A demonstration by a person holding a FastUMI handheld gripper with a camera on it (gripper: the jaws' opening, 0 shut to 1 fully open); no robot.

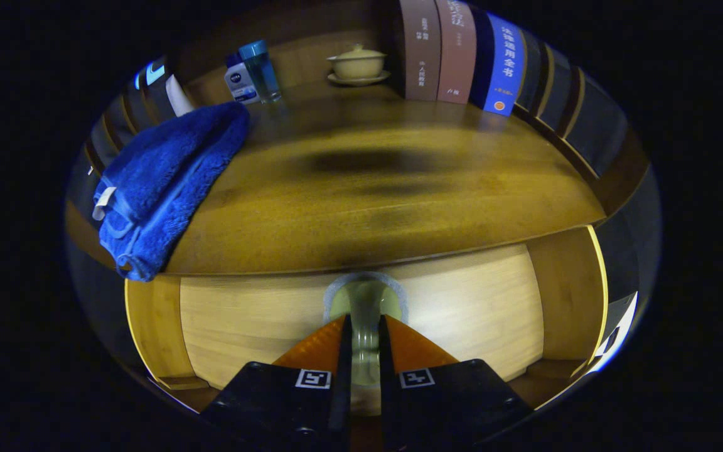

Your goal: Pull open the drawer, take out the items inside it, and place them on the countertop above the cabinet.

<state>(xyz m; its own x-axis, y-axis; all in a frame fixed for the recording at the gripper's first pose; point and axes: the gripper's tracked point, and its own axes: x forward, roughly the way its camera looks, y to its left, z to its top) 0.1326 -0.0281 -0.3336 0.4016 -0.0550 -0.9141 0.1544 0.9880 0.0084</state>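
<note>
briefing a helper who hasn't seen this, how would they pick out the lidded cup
Start at the wooden countertop above the drawer, whose handle the gripper clamps. At its far edge, left of the books, sits the lidded cup: the sole cream item, on a saucer.

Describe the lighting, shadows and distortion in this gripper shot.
Gripper view: dim, warm light; a dark soft shadow on the countertop; fisheye bends the countertop edge and drawer front into curves; the gripper has its fingers closed on the drawer handle, which looks sharp.
</note>
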